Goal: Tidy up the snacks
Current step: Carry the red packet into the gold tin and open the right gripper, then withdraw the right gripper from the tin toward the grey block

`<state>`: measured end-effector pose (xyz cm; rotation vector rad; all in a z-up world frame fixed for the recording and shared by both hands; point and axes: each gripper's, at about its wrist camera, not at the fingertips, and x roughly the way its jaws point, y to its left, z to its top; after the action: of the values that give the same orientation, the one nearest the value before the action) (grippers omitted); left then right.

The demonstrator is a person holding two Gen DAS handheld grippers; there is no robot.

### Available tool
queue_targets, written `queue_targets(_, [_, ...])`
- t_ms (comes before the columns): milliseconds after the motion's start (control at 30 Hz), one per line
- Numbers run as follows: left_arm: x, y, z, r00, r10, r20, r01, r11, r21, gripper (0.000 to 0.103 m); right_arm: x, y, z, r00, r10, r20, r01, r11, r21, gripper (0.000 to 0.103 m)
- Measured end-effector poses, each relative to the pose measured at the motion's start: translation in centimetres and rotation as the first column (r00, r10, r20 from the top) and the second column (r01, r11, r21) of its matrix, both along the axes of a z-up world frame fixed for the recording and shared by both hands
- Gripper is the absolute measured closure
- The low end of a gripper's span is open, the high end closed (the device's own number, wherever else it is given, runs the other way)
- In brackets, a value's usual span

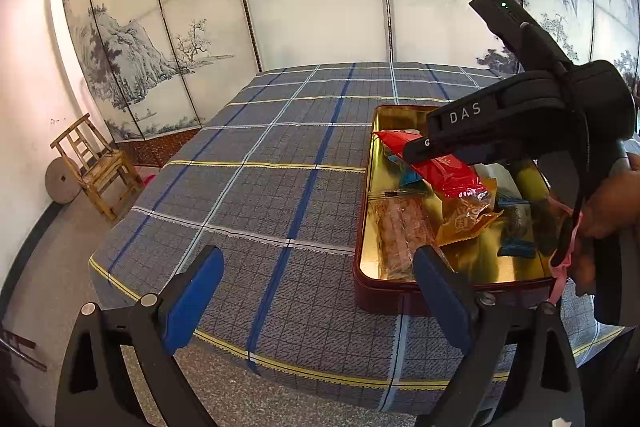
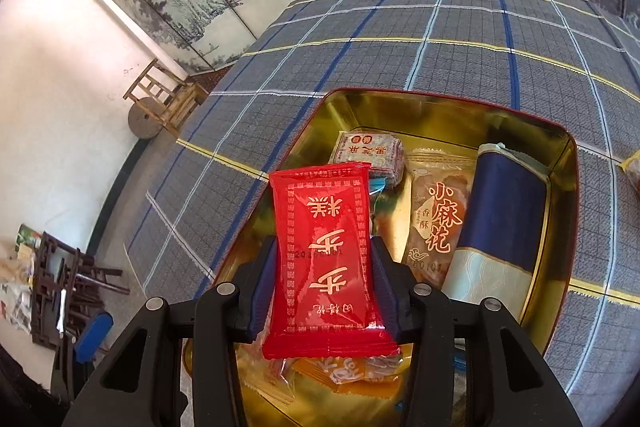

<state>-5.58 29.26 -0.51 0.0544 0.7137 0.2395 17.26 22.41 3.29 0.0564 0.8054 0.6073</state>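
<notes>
Red snack packet (image 2: pixel 326 259) sits pinched between my right gripper's (image 2: pixel 324 287) blue pads, held over the gold-lined tin (image 2: pixel 440 107) of snacks. My left gripper (image 1: pixel 318 291) hangs spread wide and empty above the plaid tablecloth (image 1: pixel 260 195), beside the tin's near corner.

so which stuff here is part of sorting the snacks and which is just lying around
Part of the job:
- red snack packet, clamped in the right gripper
- gold tin
- twisted-dough snack pack
- blue and white pouch
- left gripper, open

Just lying about:
- bamboo chair
- stone disc
- painted screen
</notes>
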Motion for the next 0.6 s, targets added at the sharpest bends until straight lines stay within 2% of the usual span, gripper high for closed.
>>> queue_targets(167, [0.1, 0.4, -0.4, 1.0, 0.009, -0.014, -0.009, 1.0, -0.004, 0.008, 0.2, 0.0, 0.3, 1.0, 0.009, 0.003, -0.009, 0.998, 0.062, 0.055])
queue_targets(333, [0.1, 0.2, -0.3, 1.0, 0.009, -0.02, -0.009, 1.0, -0.001, 0.008, -0.9, -0.6, 1.6, 0.997, 0.05, 0.066, -0.06, 0.986, 0.155, 0.051])
queue_targets(600, [0.0, -0.8, 0.3, 1.0, 0.002, -0.016, -0.002, 1.0, 0.018, 0.008, -4.3, -2.5, 3.1, 0.969, 0.038, 0.243, -0.053, 0.997, 0.055, 0.042])
